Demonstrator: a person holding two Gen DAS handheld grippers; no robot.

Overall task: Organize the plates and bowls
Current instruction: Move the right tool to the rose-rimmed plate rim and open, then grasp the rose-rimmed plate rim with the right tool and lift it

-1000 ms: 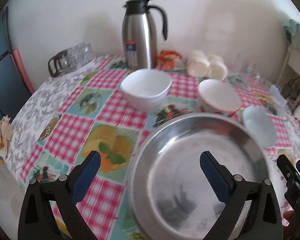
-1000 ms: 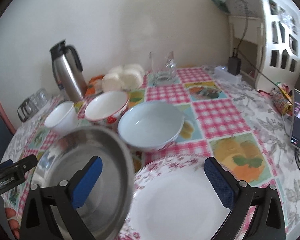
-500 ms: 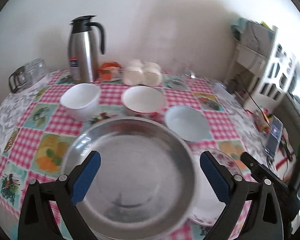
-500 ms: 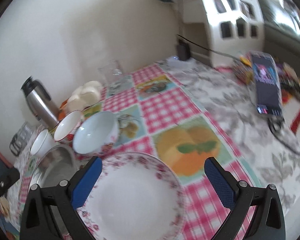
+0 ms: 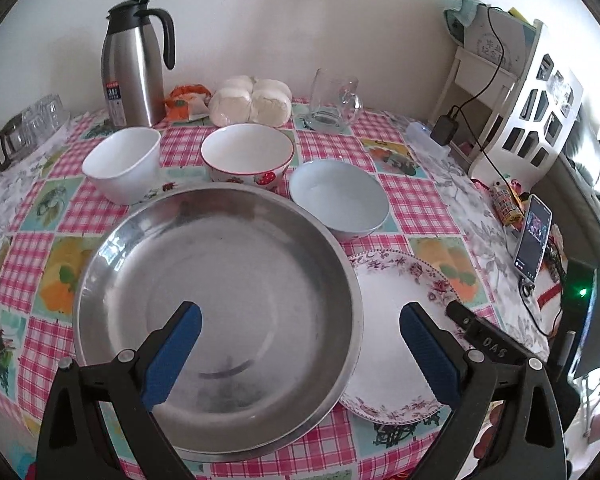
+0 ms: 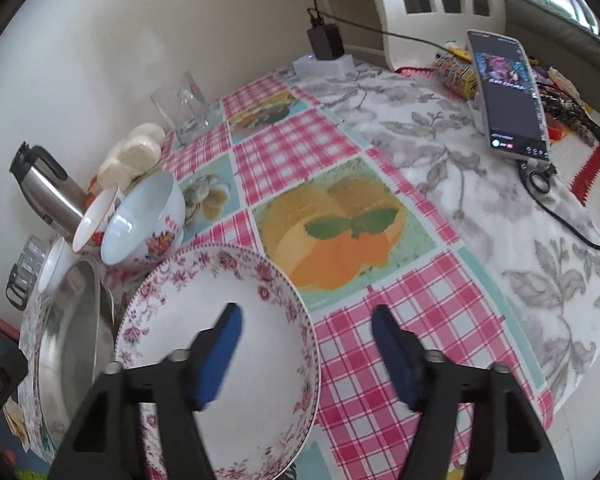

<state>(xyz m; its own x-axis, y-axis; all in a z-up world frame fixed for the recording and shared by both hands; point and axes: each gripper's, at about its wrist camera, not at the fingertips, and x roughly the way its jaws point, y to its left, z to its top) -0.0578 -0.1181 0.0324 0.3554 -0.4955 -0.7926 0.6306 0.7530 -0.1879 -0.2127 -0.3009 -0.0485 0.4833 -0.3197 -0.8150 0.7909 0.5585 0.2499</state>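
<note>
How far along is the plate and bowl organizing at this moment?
Nothing is stacked yet: three bowls sit apart in a row, and the steel basin overlaps the floral plate. The right gripper is closing astride that plate's rim. The left gripper, open, hangs over the basin. All the sorting remains.

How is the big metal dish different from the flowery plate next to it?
The steel dish is bare grey metal, while the floral plate is white with pink flowers round its rim. The steel dish looks wider and deeper; the floral plate is shallower. The steel dish's edge overlaps the floral plate's left side. Both are round, empty, and lie right way up on the checked tablecloth.
</note>
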